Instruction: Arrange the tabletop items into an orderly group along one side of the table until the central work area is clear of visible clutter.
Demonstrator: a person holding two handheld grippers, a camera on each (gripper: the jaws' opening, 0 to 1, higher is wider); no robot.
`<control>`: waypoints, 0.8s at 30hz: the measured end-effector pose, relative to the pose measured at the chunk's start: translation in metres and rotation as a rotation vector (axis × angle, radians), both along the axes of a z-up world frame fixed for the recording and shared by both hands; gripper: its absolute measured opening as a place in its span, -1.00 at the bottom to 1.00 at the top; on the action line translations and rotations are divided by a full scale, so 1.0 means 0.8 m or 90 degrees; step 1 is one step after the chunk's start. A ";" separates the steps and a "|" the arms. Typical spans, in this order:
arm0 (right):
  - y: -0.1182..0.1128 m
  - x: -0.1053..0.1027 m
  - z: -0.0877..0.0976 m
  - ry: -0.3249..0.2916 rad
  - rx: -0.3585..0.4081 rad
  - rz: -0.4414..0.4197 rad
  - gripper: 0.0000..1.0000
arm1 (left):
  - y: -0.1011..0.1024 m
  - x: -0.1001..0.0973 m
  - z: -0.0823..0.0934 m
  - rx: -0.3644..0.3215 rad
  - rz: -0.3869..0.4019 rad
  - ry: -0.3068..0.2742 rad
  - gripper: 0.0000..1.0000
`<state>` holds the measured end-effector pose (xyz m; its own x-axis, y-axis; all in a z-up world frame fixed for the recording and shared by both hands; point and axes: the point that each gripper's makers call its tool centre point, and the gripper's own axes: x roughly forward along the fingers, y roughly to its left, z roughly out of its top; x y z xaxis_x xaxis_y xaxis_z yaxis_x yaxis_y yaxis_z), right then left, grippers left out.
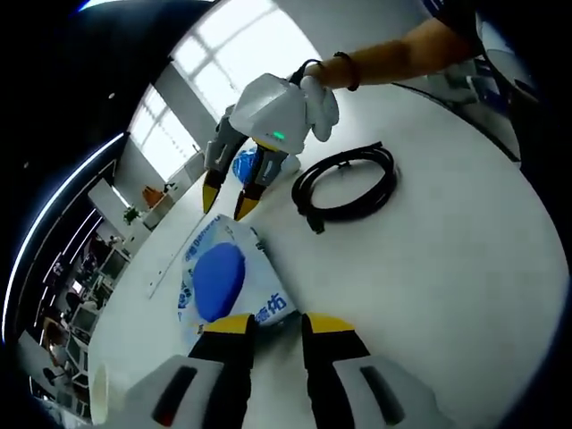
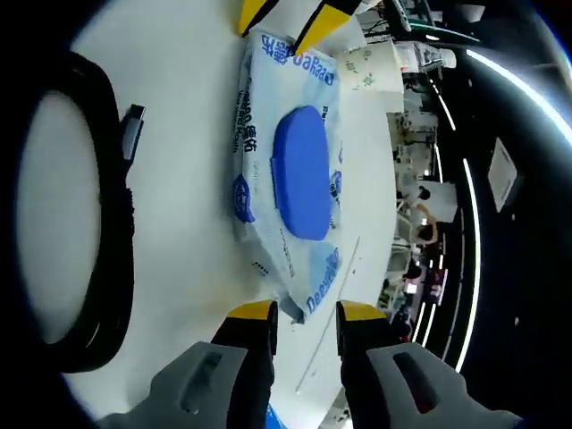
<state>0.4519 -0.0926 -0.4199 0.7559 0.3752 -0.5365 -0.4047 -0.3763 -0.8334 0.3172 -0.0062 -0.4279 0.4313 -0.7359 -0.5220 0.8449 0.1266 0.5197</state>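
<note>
A white pack of wet wipes [image 1: 223, 273] with a blue oval lid lies flat on the white table [image 1: 447, 295]. My left gripper [image 1: 275, 329] is open, its yellow-tipped jaws standing either side of the pack's near corner. My right gripper [image 1: 228, 197], held by a gloved hand, hovers open at the pack's far end. In the right gripper view, the same pack [image 2: 295, 170] stretches away from my right gripper [image 2: 307, 313], whose jaws flank its near corner, and the left gripper [image 2: 288, 16] sits at the far end. A coiled black cable [image 1: 349, 183] lies beside the pack, its plug [image 2: 131, 130] pointing toward the pack.
A small blue round item [image 1: 243, 166] lies on the table behind the right gripper. A pale cup [image 2: 375, 67] stands near the table's edge past the pack. Beyond that edge are office desks and windows. Bare tabletop spreads on the cable's other side.
</note>
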 end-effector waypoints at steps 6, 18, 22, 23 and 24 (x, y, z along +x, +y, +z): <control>0.007 0.004 -0.001 -0.025 -0.024 0.017 -0.61 | 0.000 0.000 -0.001 -0.003 -0.004 0.016 -0.65; 0.010 0.007 -0.012 -0.034 -0.066 0.035 -0.79 | 0.001 -0.002 -0.003 -0.005 -0.013 0.031 -0.69; 0.009 0.008 -0.014 -0.032 -0.064 0.032 -0.92 | 0.001 -0.003 -0.004 -0.010 -0.012 0.041 -0.70; 0.009 0.008 -0.014 -0.033 -0.061 0.032 -0.96 | 0.001 -0.003 -0.004 -0.010 -0.013 0.041 -0.71; 0.009 0.008 -0.014 -0.033 -0.059 0.030 -0.97 | 0.001 -0.003 -0.004 -0.011 -0.013 0.042 -0.72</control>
<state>0.4580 -0.0850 -0.4310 0.7664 0.3622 -0.5305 -0.3411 -0.4704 -0.8139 0.3146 -0.0052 -0.4309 0.3819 -0.7531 -0.5358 0.8794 0.1178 0.4613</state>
